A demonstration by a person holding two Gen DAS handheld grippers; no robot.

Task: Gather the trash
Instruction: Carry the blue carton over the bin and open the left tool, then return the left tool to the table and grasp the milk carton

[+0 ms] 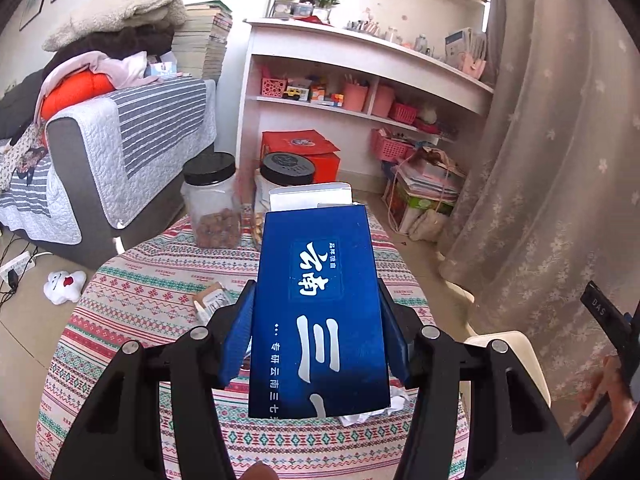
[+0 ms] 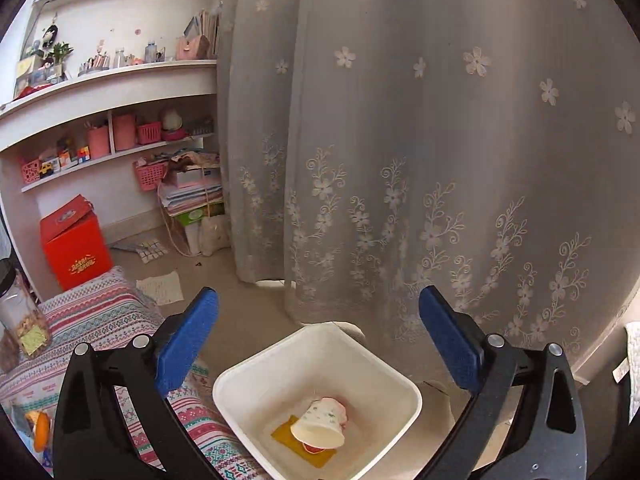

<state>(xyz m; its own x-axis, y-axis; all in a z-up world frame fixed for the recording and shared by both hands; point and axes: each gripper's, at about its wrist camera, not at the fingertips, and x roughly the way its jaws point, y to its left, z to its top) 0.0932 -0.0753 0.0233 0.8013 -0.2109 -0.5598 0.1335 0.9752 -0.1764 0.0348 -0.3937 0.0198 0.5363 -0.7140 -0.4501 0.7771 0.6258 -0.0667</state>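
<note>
My left gripper [image 1: 316,316] is shut on a long blue box [image 1: 320,300] with white Chinese writing and holds it above the round table with the patterned cloth [image 1: 152,292]. A crumpled white paper [image 1: 372,412] and a small wrapper [image 1: 212,300] lie on the cloth under it. My right gripper [image 2: 320,340] is open and empty, above a white square bin [image 2: 320,396] beside the table. In the bin lie a paper cup [image 2: 320,424] on its side and a yellow scrap [image 2: 288,436]. The bin's rim also shows in the left wrist view [image 1: 516,352].
Two black-lidded clear jars [image 1: 212,200] stand at the table's far edge, one also in the right wrist view [image 2: 20,320]. An orange item [image 2: 40,428] lies on the cloth. A grey sofa [image 1: 120,152], white shelves [image 1: 360,80], a red box [image 2: 76,240] and a flowered curtain [image 2: 420,140] surround the table.
</note>
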